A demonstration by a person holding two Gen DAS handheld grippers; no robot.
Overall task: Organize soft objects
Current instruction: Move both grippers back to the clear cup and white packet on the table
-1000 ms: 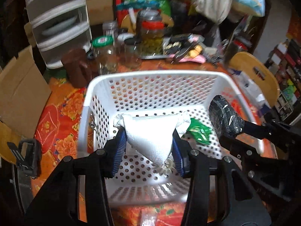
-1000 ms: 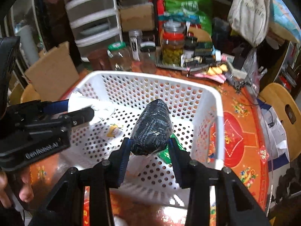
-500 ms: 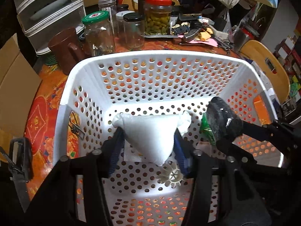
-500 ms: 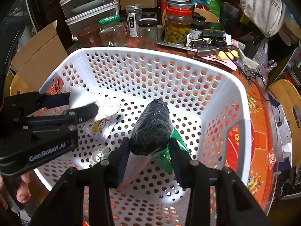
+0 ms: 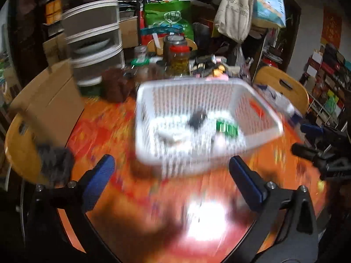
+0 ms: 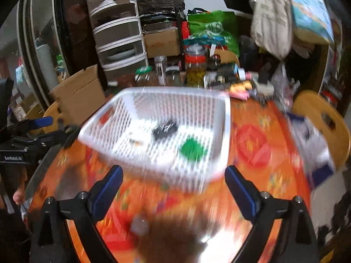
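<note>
The white perforated basket stands on the orange patterned table, blurred by motion; it also shows in the right wrist view. Inside lie a dark bundle, a white cloth and a green packet. My left gripper is wide open and empty, in front of the basket. My right gripper is wide open and empty too, in front of the basket. The right gripper shows at the right edge of the left view.
Jars, a drawer unit, cardboard boxes and bags crowd the far side of the table. Wooden chairs stand at the right and left. A dark fuzzy object lies at the table's left edge.
Both grippers let go of their loads, the white cloth and the dark bundle, which now lie in the basket. Both opened wide and pulled back and up from the basket.
</note>
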